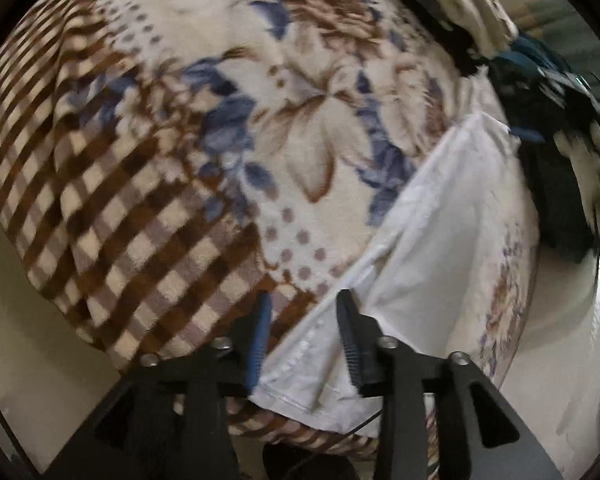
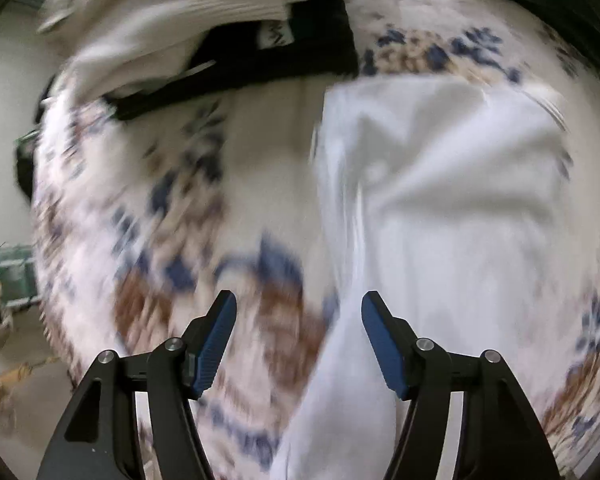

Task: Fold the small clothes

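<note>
A white garment [image 1: 432, 240] lies flat on a floral and checked blanket [image 1: 220, 120], running from the near edge up to the right. My left gripper [image 1: 304, 304] is open, its jaws set over the garment's near hemmed corner. In the right wrist view the same white garment [image 2: 460, 208] fills the right half, blurred by motion. My right gripper [image 2: 298, 304] is open and empty, just above the garment's near left edge and the blanket [image 2: 160, 240].
A pile of cream and black clothes [image 2: 204, 32] lies at the blanket's far end; it also shows in the left wrist view [image 1: 452, 12]. Dark and teal clothes [image 1: 548, 92] lie at the right. A pale floor [image 1: 20, 320] lies below the blanket's edge.
</note>
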Available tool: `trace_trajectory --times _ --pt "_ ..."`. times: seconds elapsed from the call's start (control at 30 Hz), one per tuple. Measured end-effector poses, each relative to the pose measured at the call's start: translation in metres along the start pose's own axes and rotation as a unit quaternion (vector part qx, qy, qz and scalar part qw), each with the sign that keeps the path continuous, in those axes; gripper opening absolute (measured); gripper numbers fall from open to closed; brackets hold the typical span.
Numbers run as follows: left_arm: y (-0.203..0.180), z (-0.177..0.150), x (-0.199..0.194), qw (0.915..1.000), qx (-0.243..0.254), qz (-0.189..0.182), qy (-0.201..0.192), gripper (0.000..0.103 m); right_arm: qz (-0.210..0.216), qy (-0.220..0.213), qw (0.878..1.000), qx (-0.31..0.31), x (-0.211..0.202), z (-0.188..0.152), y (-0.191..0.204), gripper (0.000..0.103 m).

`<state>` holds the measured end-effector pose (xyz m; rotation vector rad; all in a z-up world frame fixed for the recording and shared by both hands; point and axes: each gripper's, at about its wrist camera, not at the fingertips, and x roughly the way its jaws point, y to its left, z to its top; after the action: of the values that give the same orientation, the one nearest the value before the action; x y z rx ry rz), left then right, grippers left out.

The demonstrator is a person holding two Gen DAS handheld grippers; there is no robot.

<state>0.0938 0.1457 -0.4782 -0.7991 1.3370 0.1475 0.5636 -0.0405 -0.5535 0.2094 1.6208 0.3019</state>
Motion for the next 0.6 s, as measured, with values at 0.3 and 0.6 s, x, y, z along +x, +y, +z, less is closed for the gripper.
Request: trace_trajectory --times 0.3,0.6 --pt "-0.059 -0.02 0.065 0.9873 0.106 -0.011 0.118 0.035 0.012 0.039 0.999 0.029 -0.074 -0.24 -0.075 0.067" --pt "-0.071 -0.041 0.069 0.9838 0.166 0.027 0.061 0.0 -0.001 0.046 0.989 0.141 -0.03 -0.4 -0.18 0.067"
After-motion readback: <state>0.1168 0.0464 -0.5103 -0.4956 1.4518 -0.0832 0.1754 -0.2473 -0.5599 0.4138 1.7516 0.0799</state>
